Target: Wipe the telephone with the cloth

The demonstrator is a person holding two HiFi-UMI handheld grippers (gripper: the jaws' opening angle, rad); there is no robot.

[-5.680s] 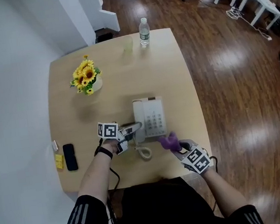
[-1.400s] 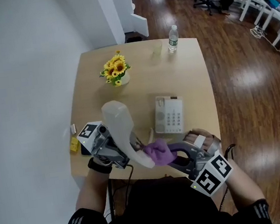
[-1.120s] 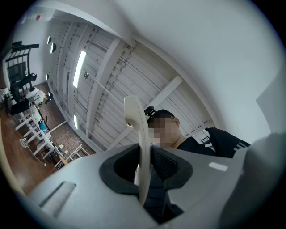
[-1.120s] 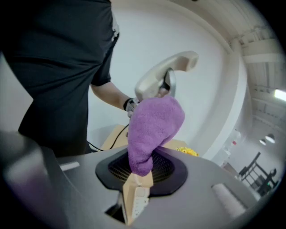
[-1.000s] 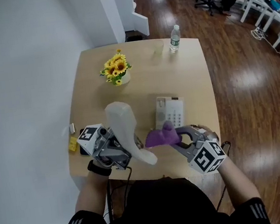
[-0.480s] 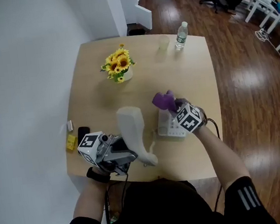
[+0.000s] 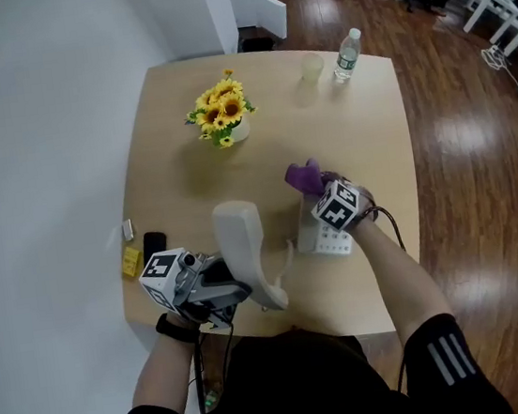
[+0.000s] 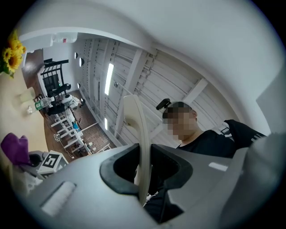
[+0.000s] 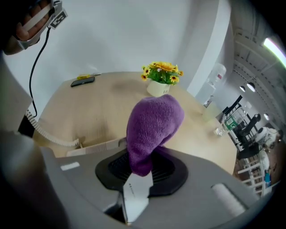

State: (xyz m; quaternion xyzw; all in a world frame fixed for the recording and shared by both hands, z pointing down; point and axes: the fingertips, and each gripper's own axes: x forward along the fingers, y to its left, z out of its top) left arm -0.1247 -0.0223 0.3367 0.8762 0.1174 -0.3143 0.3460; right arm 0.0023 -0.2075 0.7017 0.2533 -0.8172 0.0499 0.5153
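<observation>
My left gripper (image 7: 227,288) is shut on the cream telephone handset (image 7: 243,247) and holds it up, on end, above the table's near left. In the left gripper view the handset's (image 8: 139,147) thin edge is clamped between the jaws of the left gripper (image 8: 145,174). The telephone base (image 7: 323,237) lies on the table, joined to the handset by a coiled cord (image 9: 44,129). My right gripper (image 7: 319,190) hovers over the base's far end, shut on the purple cloth (image 7: 303,176). The cloth (image 9: 152,127) sticks up out of the right gripper (image 9: 142,172).
A pot of sunflowers (image 7: 223,113) stands at the far left. A water bottle (image 7: 346,53) and a cup (image 7: 312,68) are at the far edge. A black mobile phone (image 7: 154,245) and a yellow item (image 7: 132,262) lie by the left edge of the wooden table (image 7: 374,148).
My right gripper has carried the cloth away from the handset and out over the far end of the telephone base. The left gripper keeps the handset raised, nearly still.
</observation>
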